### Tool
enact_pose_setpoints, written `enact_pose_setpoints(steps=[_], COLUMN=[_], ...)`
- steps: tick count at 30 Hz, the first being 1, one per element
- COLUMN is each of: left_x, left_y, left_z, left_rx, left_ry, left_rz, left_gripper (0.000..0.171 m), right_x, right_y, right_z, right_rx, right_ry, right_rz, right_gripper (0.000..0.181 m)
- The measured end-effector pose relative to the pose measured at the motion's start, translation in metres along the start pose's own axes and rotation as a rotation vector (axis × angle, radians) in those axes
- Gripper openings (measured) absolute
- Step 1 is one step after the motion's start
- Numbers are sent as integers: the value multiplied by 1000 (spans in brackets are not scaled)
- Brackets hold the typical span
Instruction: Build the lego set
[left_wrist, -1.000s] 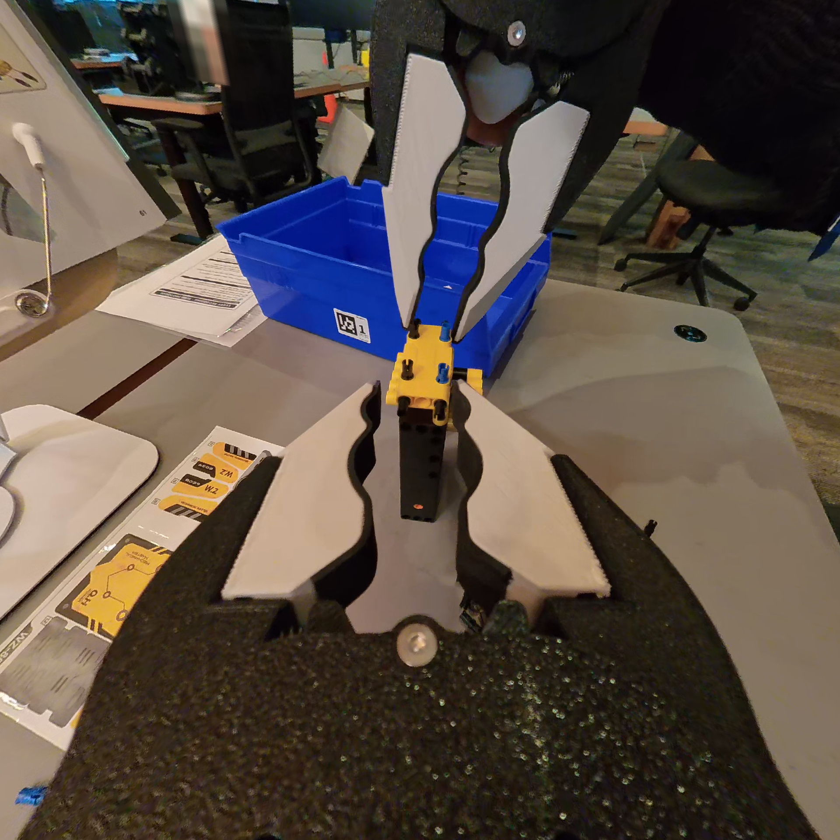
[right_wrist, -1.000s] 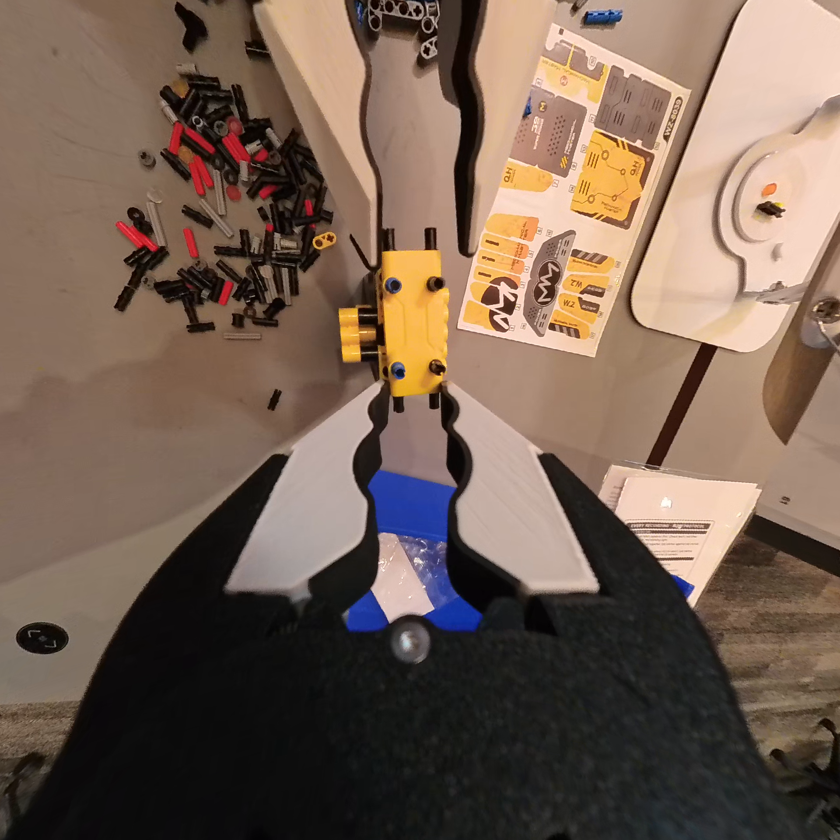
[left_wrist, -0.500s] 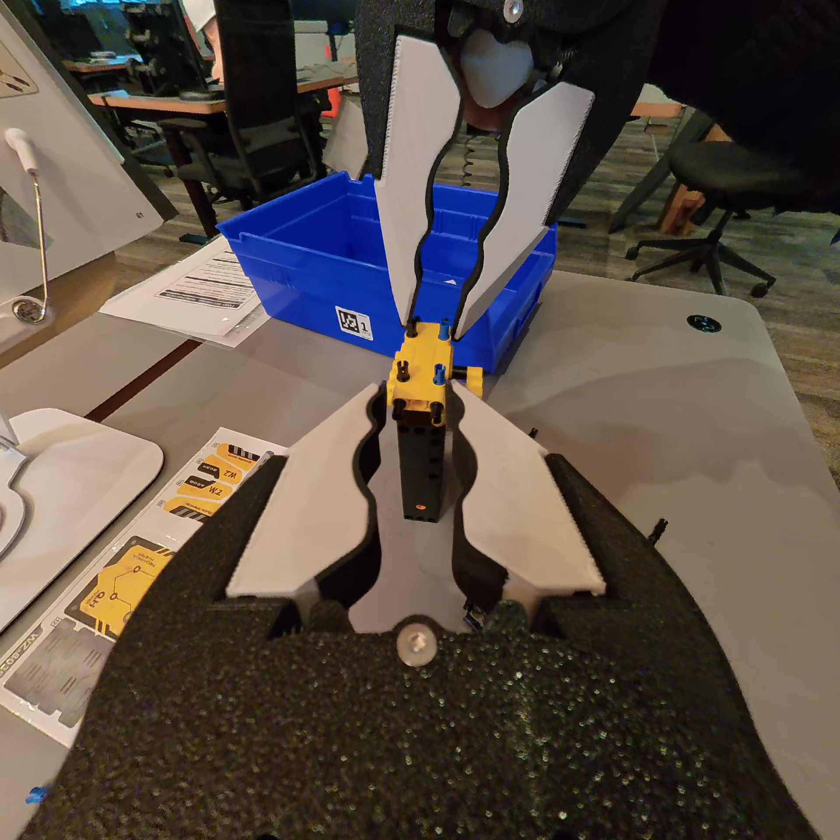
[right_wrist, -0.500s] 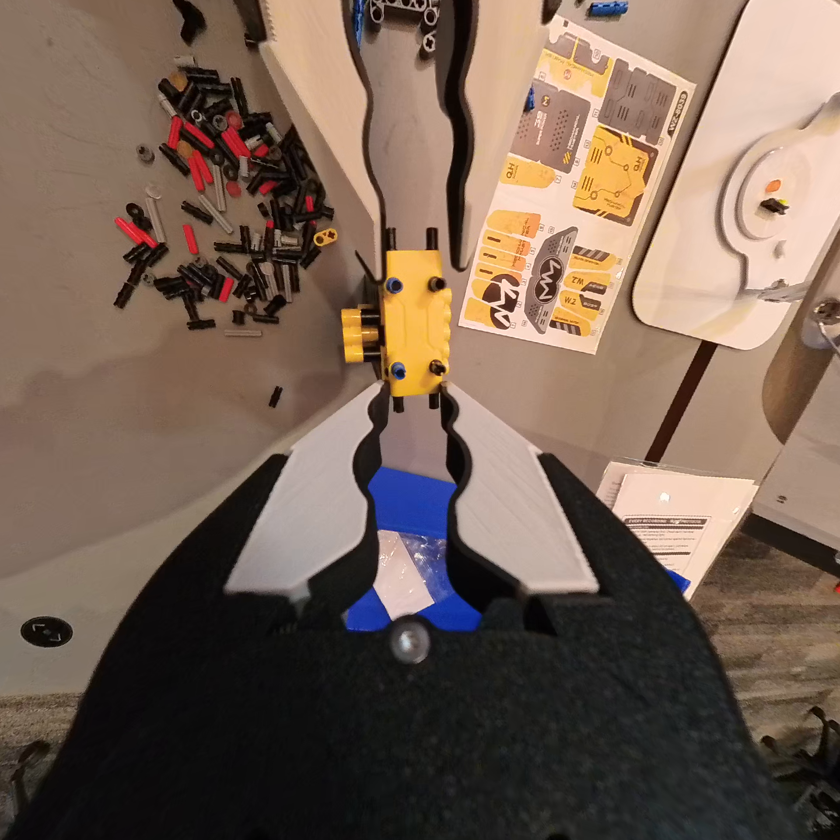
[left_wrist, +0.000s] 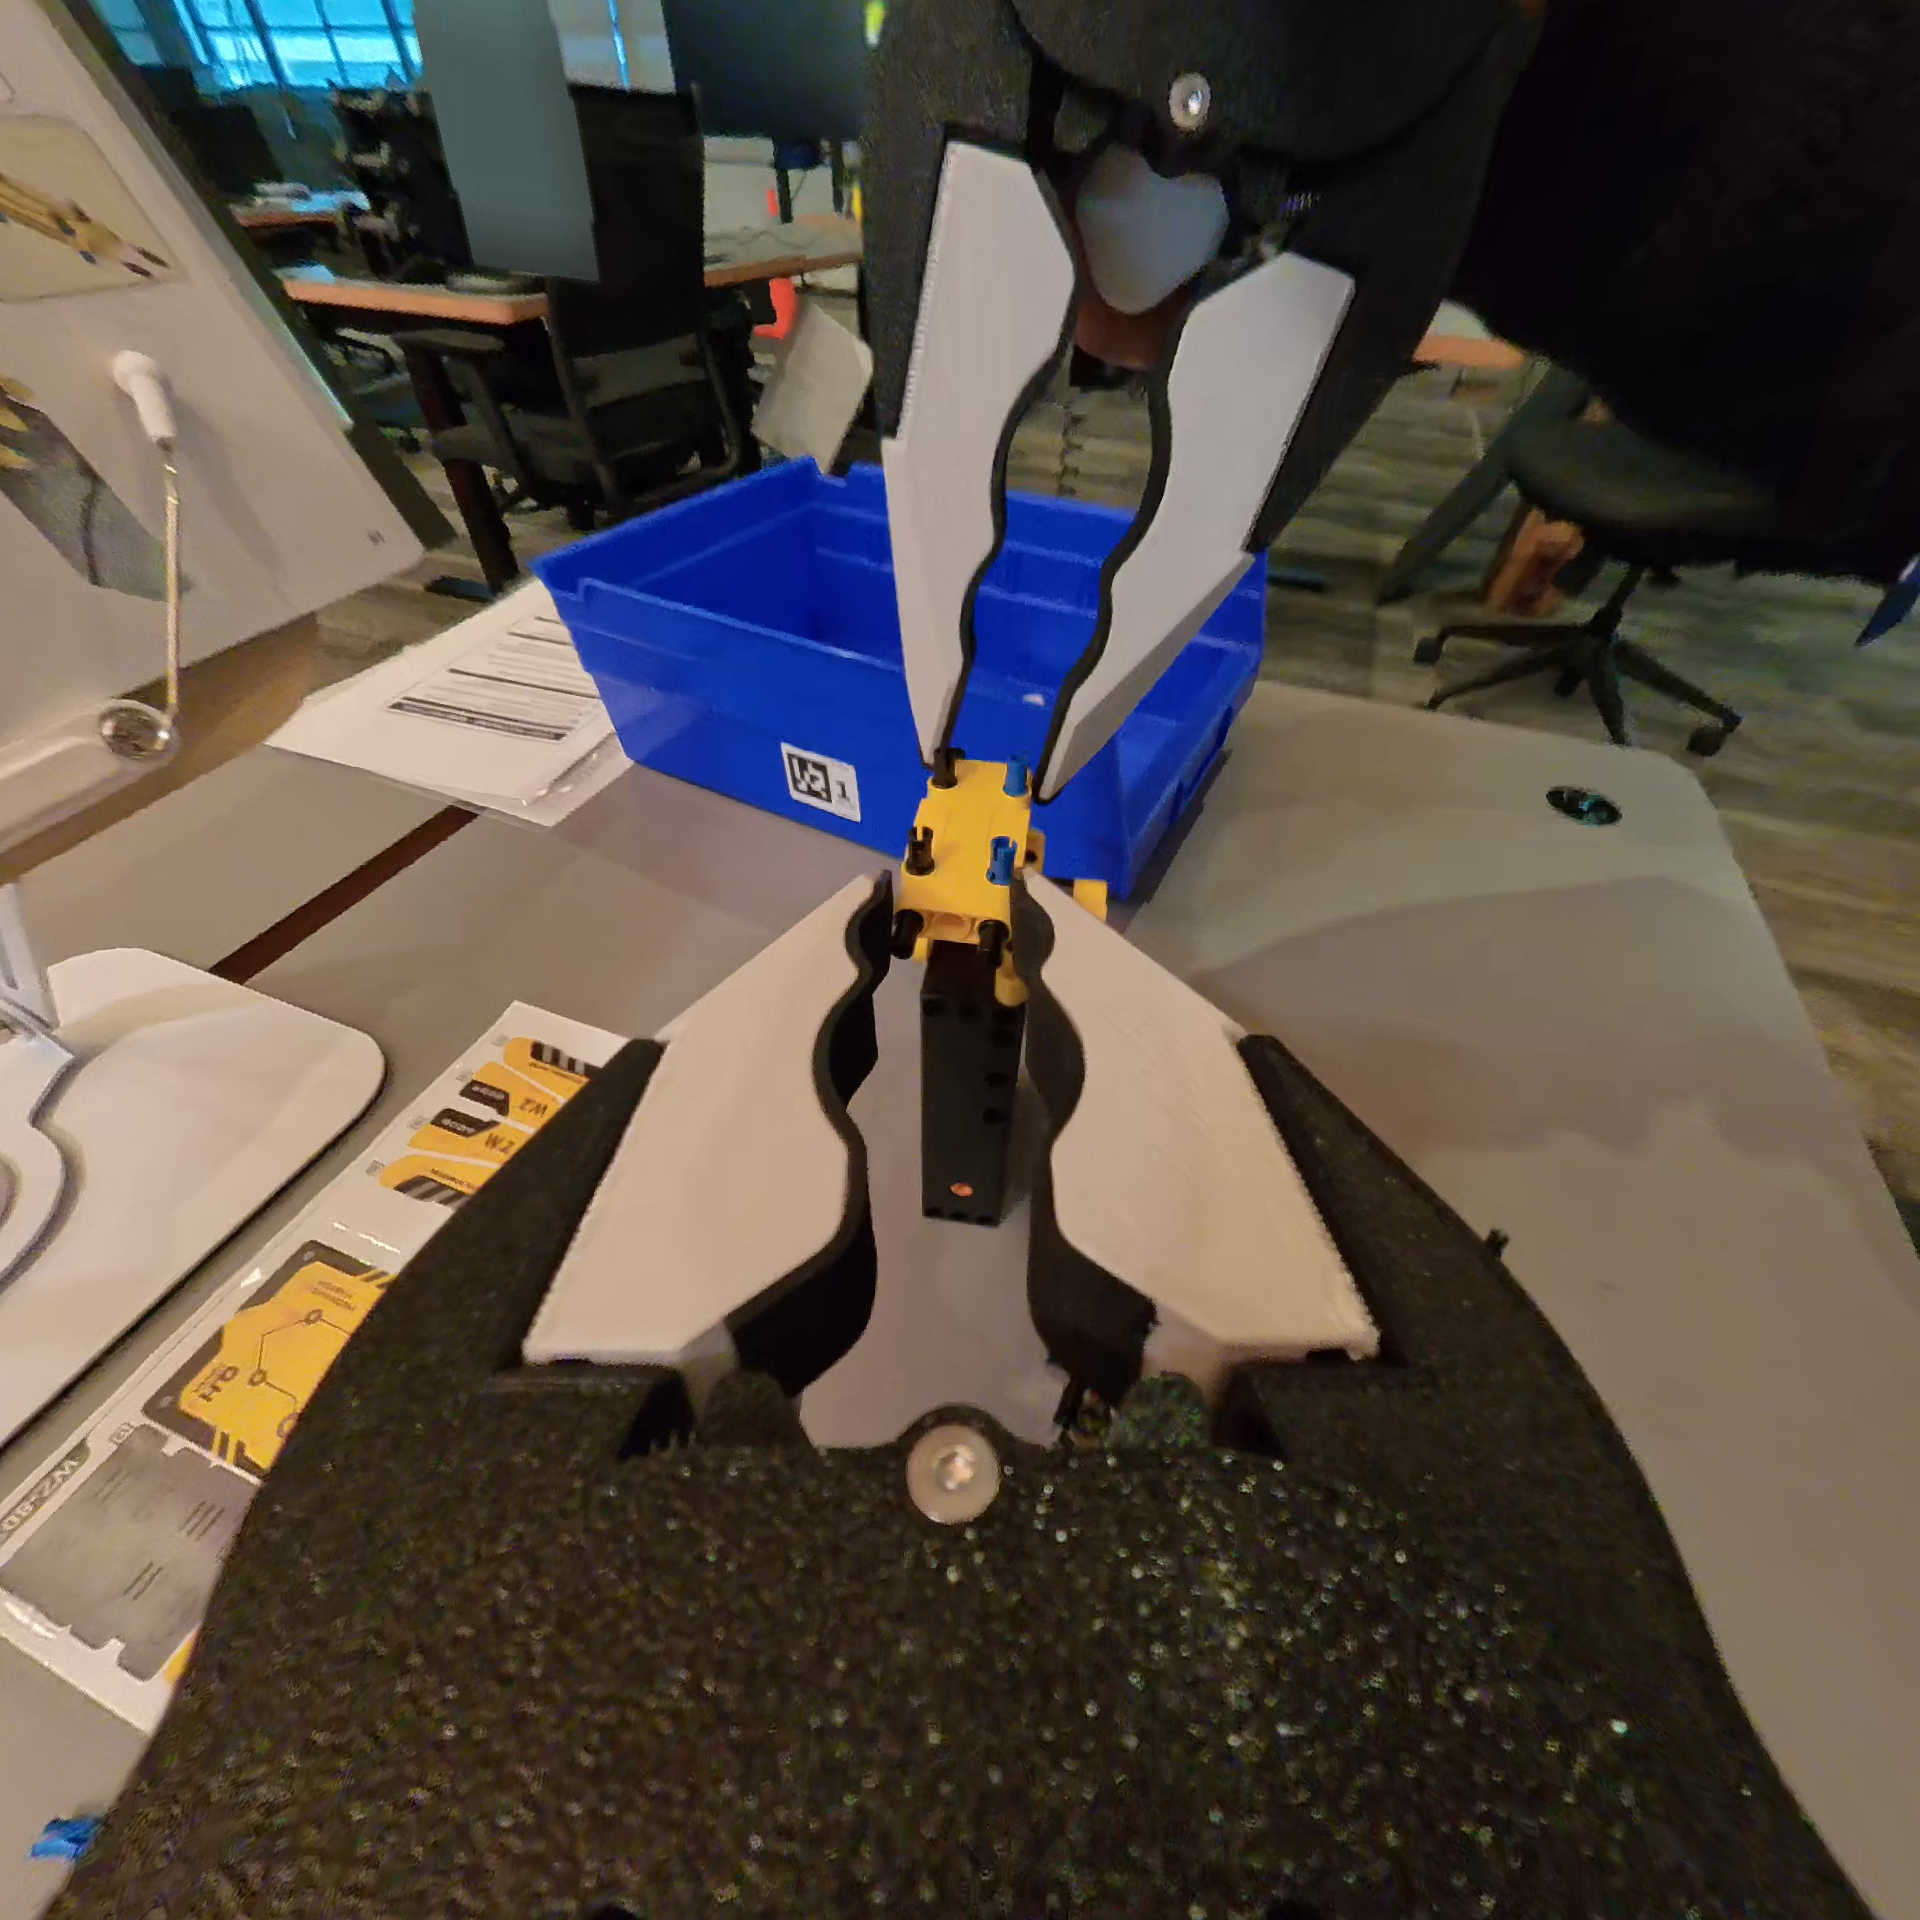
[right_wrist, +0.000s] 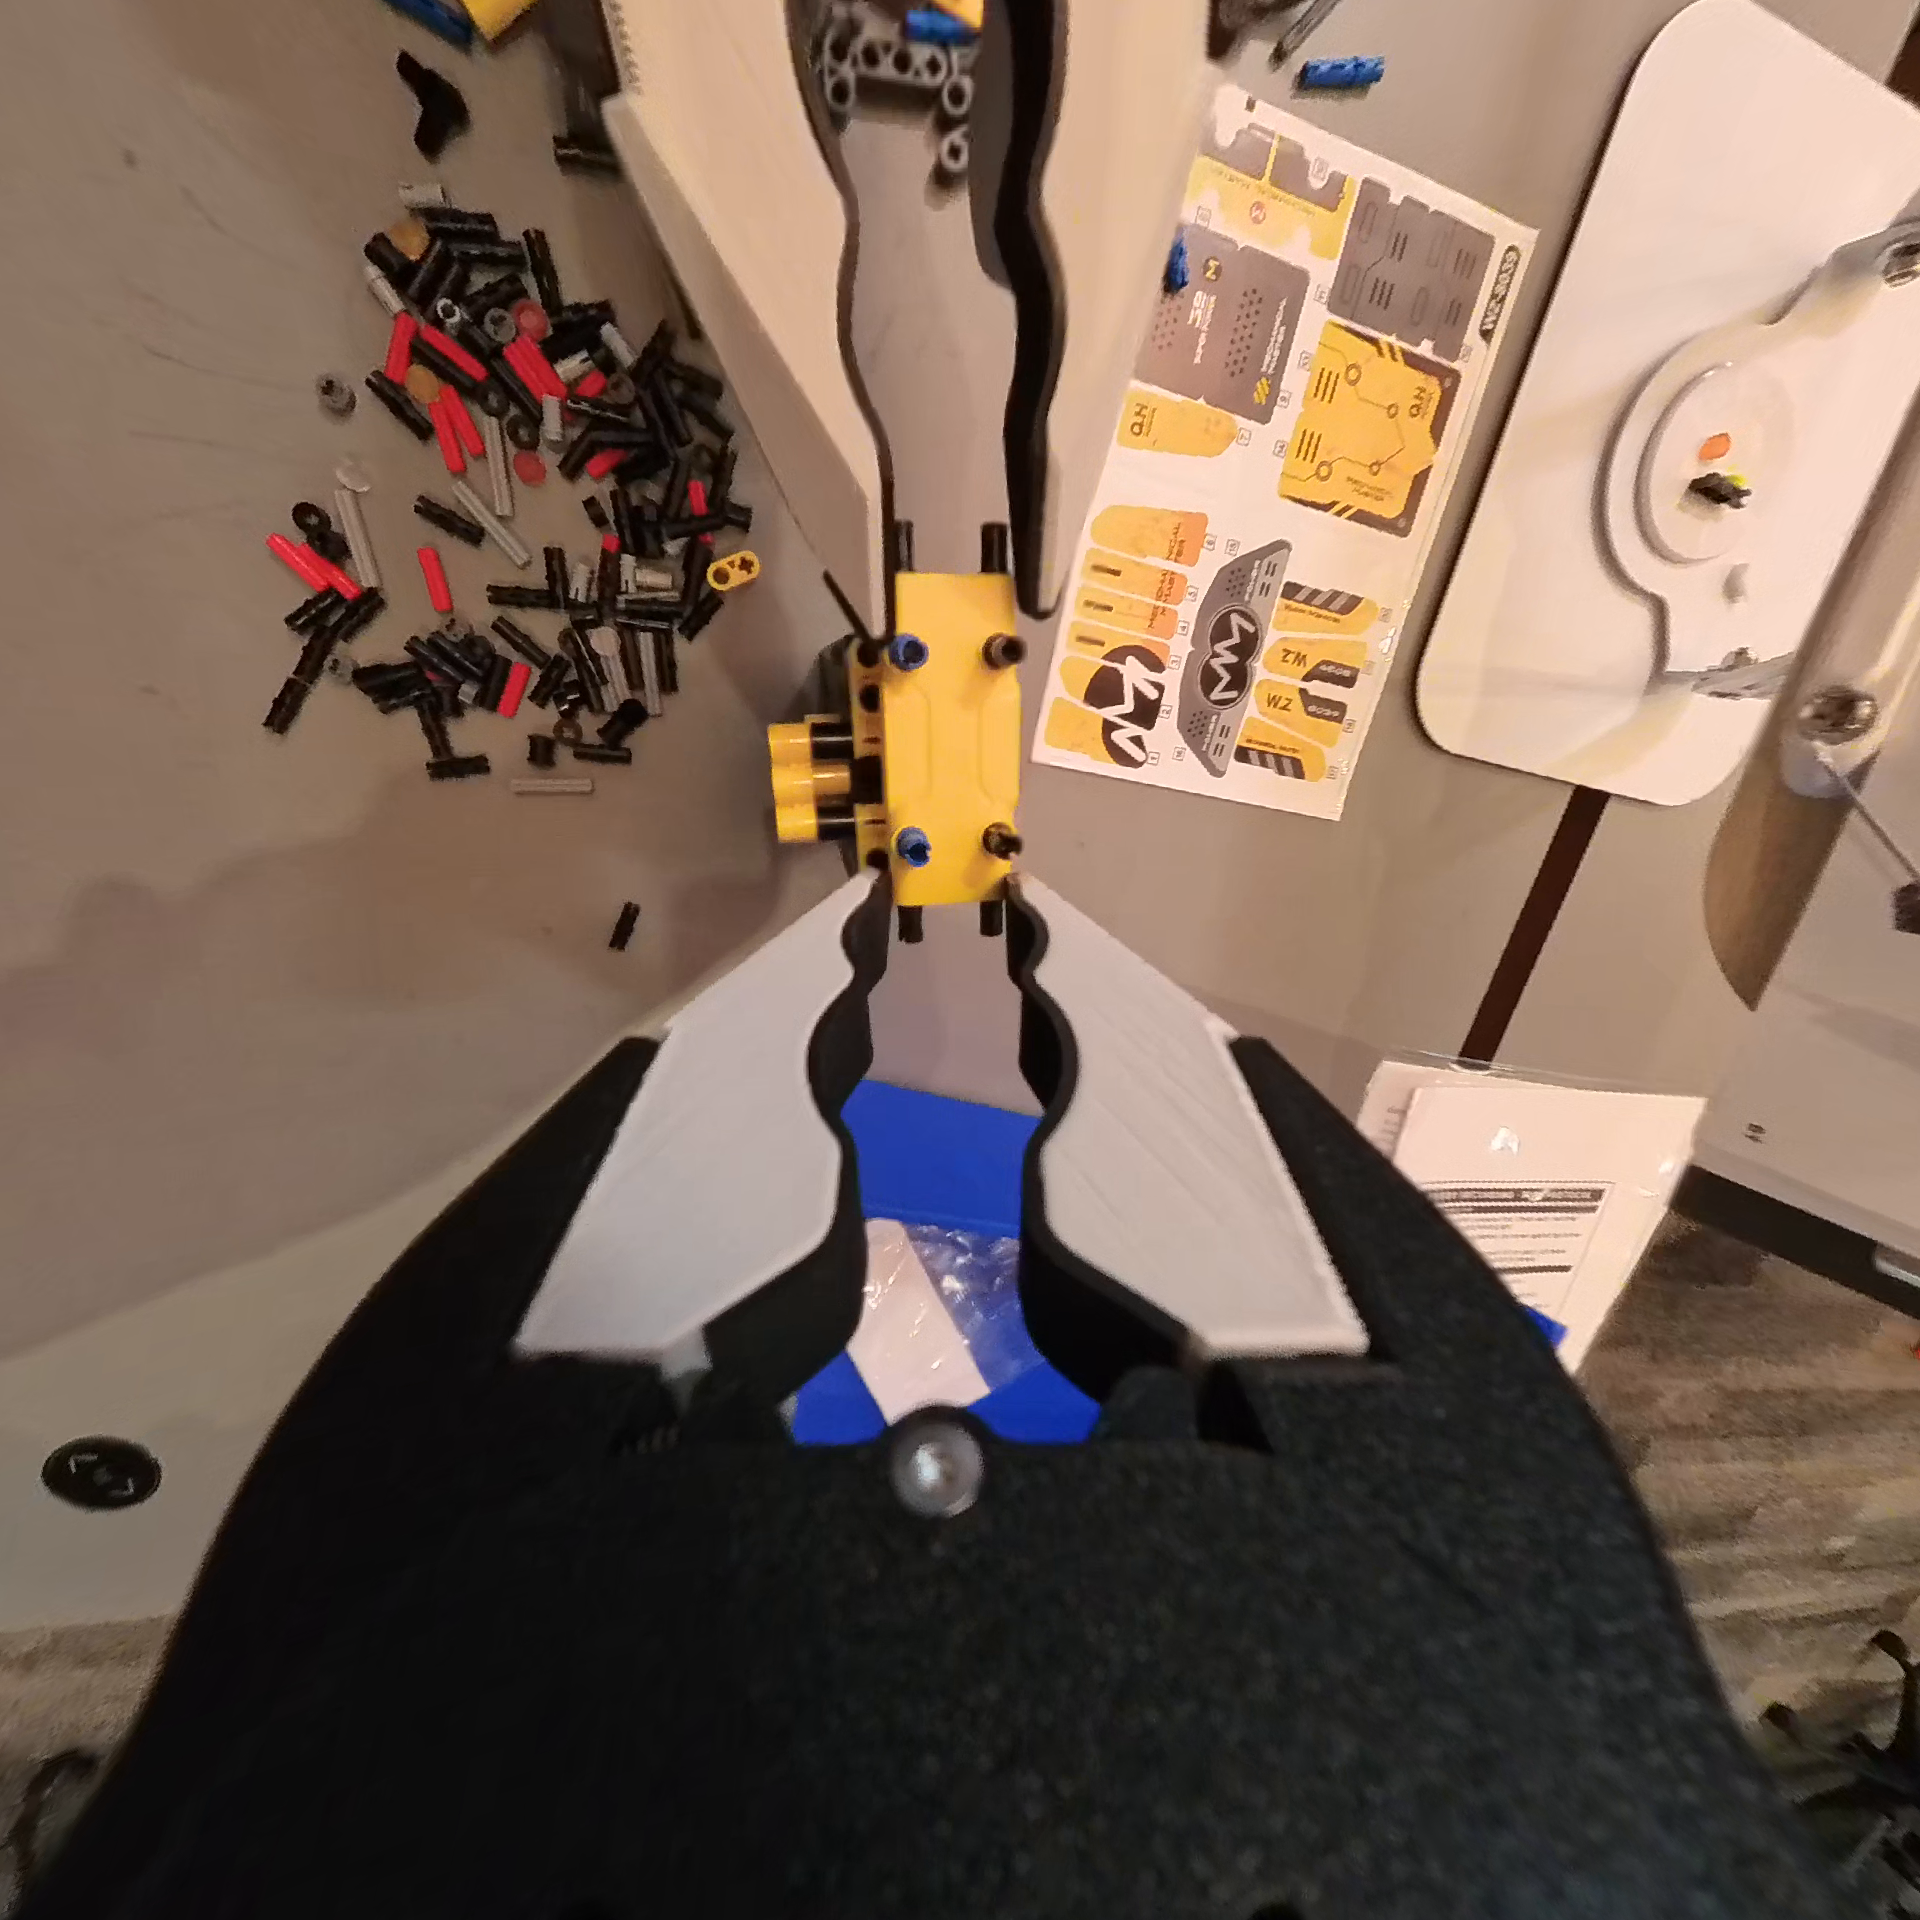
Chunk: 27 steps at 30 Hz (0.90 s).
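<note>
A: In the left wrist view, the left gripper is closing its white ribbed fingers, lined with wavy black foam, on the yellow plastic brick block studded with black and blue pins. Beneath it a black perforated beam is hanging down between the fingers.

B: The right wrist view is not showing that beam. It is giving the block from above, with a stack of yellow round bushes sticking out at its nine o'clock side.

A: And the right gripper?

B: Its tips are pressing on the near end of the block, clamped there. The left gripper is coming in from twelve o'clock, gripping the far end. So both tongs are clamped on the same piece, held above the smooth grey tabletop.

A: From my side the right gripper is reaching down from twelve o'clock, and behind it a glossy blue plastic bin is standing with a square black-and-white marker on its wall.

B: Mine is showing only a strip of that bin, with crinkled clear plastic inside. At ten o'clock a loose heap of small black, red and grey pins is lying on the table.

A: That heap is hidden from me. A yellow-and-grey sticker sheet is lying at eight o'clock.

B: Here the same sheet is sitting at two o'clock, beside a white rounded stand base.
</note>
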<state>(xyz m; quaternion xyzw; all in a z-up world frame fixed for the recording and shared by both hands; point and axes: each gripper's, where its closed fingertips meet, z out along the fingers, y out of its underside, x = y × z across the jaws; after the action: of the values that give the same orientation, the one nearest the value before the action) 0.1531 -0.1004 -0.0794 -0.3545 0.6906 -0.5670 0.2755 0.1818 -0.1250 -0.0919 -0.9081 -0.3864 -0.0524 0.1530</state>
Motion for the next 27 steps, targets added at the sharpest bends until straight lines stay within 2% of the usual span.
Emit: enact_pose_setpoints(steps=[5, 6, 15, 23, 27], left_x=[-11, -12, -14, -19, -28], left_y=[-13, -13, 0, 0, 6], left_z=[-8, -9, 2, -6, -8], left_rx=[58, 65, 35, 42, 25], left_ry=[-41, -44, -23, -43, -85], left_rz=[-25, -31, -78, -112, -125], left_gripper=[22, 23, 23, 23, 23], right_x=[10, 13, 16, 42, 44], right_y=[-2, -2, 4, 25, 20], right_z=[-12, -13, -4, -22, -33], right_rx=[17, 23, 91, 205, 303], right_ry=[49, 66, 54, 185, 288], right_rz=[0, -6, 44, 218, 305], right_gripper=[20, 0, 0, 0, 0])
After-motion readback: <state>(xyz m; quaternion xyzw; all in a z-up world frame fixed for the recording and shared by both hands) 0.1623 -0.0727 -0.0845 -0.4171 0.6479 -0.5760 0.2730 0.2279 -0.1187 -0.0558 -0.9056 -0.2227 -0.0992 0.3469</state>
